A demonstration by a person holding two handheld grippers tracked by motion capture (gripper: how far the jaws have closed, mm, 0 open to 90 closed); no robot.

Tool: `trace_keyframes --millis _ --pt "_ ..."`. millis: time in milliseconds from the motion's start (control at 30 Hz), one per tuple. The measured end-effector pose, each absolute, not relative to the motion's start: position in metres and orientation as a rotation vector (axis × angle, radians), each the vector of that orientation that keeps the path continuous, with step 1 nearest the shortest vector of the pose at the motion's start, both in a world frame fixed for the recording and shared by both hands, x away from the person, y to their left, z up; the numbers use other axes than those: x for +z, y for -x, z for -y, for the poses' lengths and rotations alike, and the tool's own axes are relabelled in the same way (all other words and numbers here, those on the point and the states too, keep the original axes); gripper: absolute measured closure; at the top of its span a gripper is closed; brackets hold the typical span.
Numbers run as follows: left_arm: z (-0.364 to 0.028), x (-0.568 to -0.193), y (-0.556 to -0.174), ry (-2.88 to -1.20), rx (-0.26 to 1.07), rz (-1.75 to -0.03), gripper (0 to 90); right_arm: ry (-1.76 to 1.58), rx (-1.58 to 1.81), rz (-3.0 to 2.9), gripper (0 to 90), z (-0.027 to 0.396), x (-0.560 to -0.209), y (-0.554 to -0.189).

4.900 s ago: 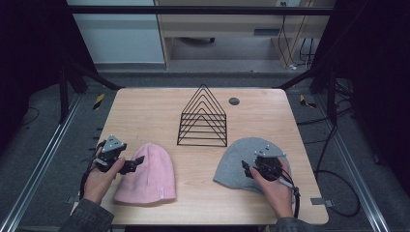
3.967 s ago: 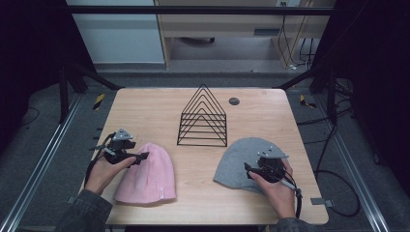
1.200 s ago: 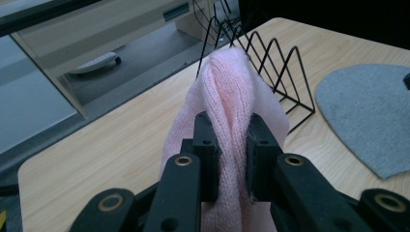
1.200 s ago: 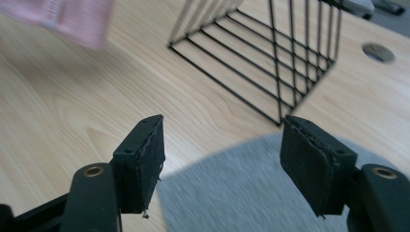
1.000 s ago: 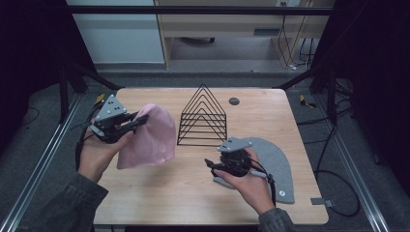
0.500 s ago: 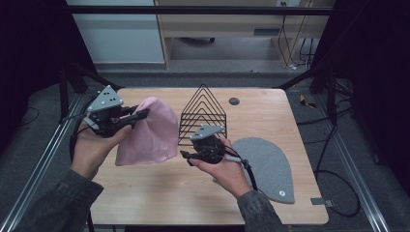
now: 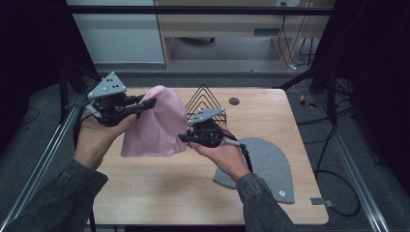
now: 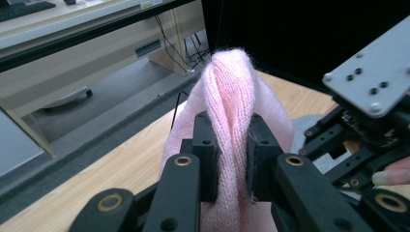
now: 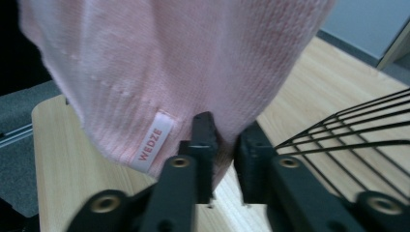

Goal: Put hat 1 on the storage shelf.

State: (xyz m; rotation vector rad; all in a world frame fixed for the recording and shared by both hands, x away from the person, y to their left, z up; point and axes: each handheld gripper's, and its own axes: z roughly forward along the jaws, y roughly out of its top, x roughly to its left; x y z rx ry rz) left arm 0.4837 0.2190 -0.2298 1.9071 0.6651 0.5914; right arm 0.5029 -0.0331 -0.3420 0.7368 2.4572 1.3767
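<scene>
High view: the pink knit beanie (image 7: pixel 154 123) hangs above the wooden table (image 7: pixel 159 193), hiding part of the black wire rack (image 7: pixel 205 104) behind it. The left gripper (image 7: pixel 147 103) is clamped on the beanie's crown. The right gripper (image 7: pixel 186 139) has just been closing, and its jaws pinch the hem near the WEDZE label (image 9: pixel 154 140). The grey beanie (image 7: pixel 270 164) lies flat near the table's right edge, partly covered by the person's forearm. The table's front left is bare wood. Grey floor and a pale desk lie beyond.

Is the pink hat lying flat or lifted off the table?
Lifted: the pink hat hangs between left tongs and right tongs.
</scene>
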Motion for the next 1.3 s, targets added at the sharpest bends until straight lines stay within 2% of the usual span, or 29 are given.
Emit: trace_keyframes --millis 100,500,700,1300 --pt "-0.22 -0.229 -0.487 -1.908 0.592 -0.68 77.1 -0.708 1.352 -2.462 83.2 0.04 -0.33 -0.501" --pt "-0.219 -0.222 -0.498 -1.918 0.523 -0.662 76.8 -0.707 1.314 -2.458 83.9 0.061 -0.317 -0.498" --pt "-0.212 -0.218 -0.509 -1.918 0.532 -0.656 76.7 -0.73 1.288 -2.455 83.9 0.067 -0.311 -0.512" --pt "-0.183 -0.19 -0.579 -1.877 0.535 -0.65 76.5 -0.766 1.31 -2.394 83.9 0.081 -0.271 -0.569"
